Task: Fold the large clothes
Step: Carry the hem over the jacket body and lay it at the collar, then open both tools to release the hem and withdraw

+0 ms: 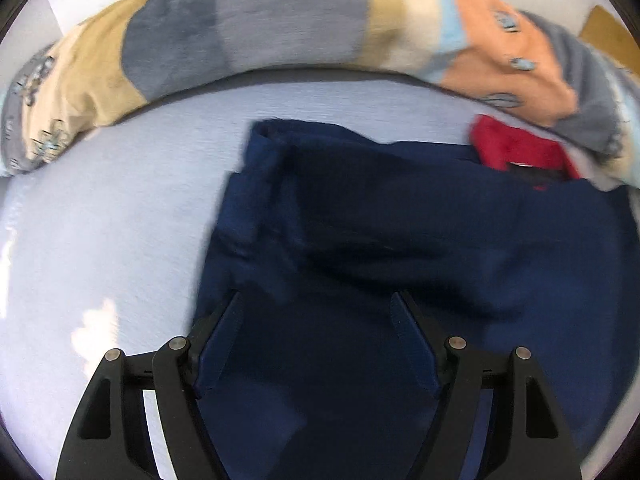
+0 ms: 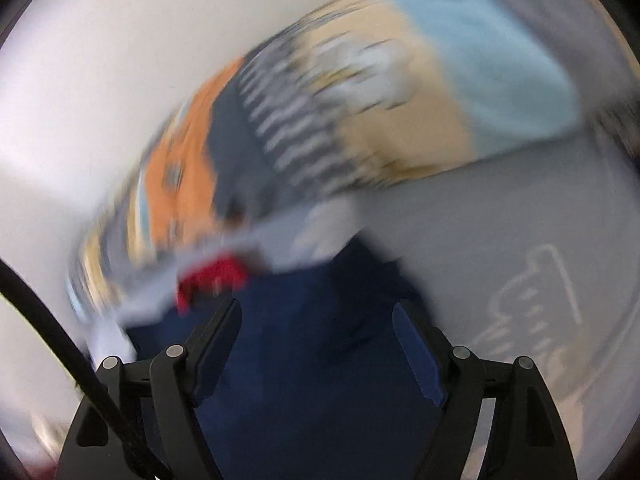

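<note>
A dark navy garment (image 1: 400,232) with a red inner collar (image 1: 516,148) lies partly folded on a pale blue sheet (image 1: 120,220). My left gripper (image 1: 316,300) hangs just over the garment's near left part, jaws wide apart, with nothing pinched between the pads. In the blurred right wrist view, the right gripper (image 2: 318,308) is also open above the navy garment (image 2: 312,360), close to the red collar (image 2: 212,276). Cloth shows behind both pairs of fingers, but neither grips it.
A patchwork quilt (image 1: 280,24) in grey, tan, orange and light blue is bunched along the far side, touching the collar end. It also fills the upper part of the right wrist view as the quilt (image 2: 360,112). A black cable (image 2: 60,340) crosses that view's lower left.
</note>
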`<state>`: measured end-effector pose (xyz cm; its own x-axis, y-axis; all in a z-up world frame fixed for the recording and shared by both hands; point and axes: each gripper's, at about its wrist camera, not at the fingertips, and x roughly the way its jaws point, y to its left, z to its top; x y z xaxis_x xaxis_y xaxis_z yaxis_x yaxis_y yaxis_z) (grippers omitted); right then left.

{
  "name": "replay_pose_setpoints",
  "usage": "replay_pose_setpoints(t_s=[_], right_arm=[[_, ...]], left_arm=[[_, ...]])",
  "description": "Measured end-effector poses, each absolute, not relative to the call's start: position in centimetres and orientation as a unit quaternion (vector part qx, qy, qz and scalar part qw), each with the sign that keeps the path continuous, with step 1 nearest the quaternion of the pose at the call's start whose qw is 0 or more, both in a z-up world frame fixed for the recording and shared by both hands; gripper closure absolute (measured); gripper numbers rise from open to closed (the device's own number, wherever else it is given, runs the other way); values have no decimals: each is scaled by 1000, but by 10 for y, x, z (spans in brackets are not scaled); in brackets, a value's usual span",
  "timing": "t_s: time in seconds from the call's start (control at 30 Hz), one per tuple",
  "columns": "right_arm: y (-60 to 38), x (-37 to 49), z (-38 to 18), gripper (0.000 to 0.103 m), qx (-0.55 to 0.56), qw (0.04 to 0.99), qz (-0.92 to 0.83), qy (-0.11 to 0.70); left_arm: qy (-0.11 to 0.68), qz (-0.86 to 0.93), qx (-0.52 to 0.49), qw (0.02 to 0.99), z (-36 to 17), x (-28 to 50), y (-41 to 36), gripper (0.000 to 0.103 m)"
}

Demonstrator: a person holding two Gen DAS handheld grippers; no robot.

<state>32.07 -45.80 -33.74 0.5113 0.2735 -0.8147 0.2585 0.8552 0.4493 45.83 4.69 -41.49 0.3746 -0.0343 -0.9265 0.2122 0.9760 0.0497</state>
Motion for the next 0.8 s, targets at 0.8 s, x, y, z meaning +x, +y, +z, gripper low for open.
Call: replay_pose_setpoints(t_s=[0.8], right_arm=[[-315, 352, -413, 27, 37, 799, 17, 600]], left_arm=[[557, -76, 39, 826, -408, 464, 17, 14]])
